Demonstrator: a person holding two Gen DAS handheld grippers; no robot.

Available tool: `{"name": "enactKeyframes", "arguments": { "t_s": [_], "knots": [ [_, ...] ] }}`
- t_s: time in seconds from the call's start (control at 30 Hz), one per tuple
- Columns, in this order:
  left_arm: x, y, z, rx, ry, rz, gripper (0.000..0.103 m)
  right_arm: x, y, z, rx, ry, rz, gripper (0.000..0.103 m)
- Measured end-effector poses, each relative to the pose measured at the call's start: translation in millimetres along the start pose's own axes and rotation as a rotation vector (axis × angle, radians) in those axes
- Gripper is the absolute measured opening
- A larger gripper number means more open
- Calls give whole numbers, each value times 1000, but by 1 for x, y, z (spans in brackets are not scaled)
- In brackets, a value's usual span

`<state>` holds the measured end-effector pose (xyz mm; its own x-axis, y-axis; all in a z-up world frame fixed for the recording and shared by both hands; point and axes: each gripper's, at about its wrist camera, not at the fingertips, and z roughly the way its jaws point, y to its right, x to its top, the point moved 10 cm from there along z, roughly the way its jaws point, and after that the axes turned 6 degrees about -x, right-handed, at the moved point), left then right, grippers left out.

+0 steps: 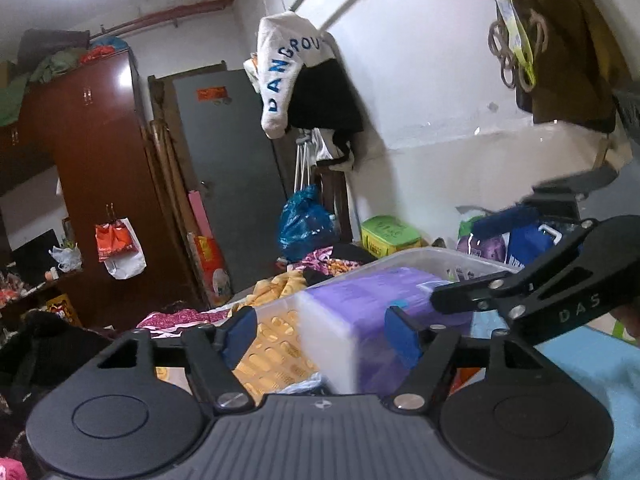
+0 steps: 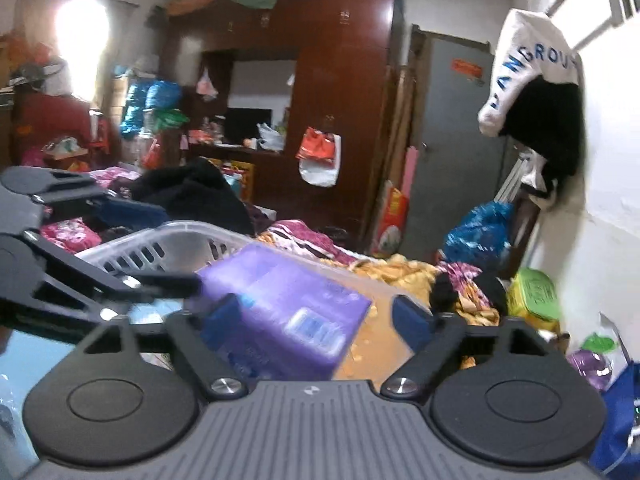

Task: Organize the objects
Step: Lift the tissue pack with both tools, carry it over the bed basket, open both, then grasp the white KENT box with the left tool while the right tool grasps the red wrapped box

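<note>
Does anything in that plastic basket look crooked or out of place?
Yes. The purple box sits tilted in the clear plastic basket, one end propped higher rather than lying flat. Both sets of jaws stand open around it, not pressing on it.

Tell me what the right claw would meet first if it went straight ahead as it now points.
Most likely the purple box: it lies tilted between the open right claw fingers, seemingly in the white slatted basket. The blur hides whether the pads touch it yet.
</note>
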<state>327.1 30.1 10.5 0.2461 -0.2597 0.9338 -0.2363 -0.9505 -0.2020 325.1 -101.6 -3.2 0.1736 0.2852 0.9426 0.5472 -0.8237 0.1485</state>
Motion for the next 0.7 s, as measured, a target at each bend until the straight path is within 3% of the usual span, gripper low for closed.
{"name": "enactKeyframes", "arguments": {
  "t_s": [0.07,0.13,0.23,0.37,0.47,0.57,0.7],
  "knots": [
    [0,-2,-21,-20,31,-40,74,-2,7,-16,1,11,58,103],
    [-1,-2,-48,-26,79,-68,88,-7,10,-41,2,28,99,103],
    [-17,7,-89,-41,123,-76,99,-21,8,-77,17,64,110,103],
    [-64,27,-108,-3,35,-95,99,-61,-1,-94,32,11,144,103],
    [-104,36,-105,-14,-78,-191,99,-94,-6,-94,8,-48,158,103],
    [-124,41,-98,-45,-126,-242,99,-115,-8,-92,17,-90,207,103],
    [-137,40,-88,3,-192,-244,98,-121,-14,-81,17,-149,182,103]
  ]
}}
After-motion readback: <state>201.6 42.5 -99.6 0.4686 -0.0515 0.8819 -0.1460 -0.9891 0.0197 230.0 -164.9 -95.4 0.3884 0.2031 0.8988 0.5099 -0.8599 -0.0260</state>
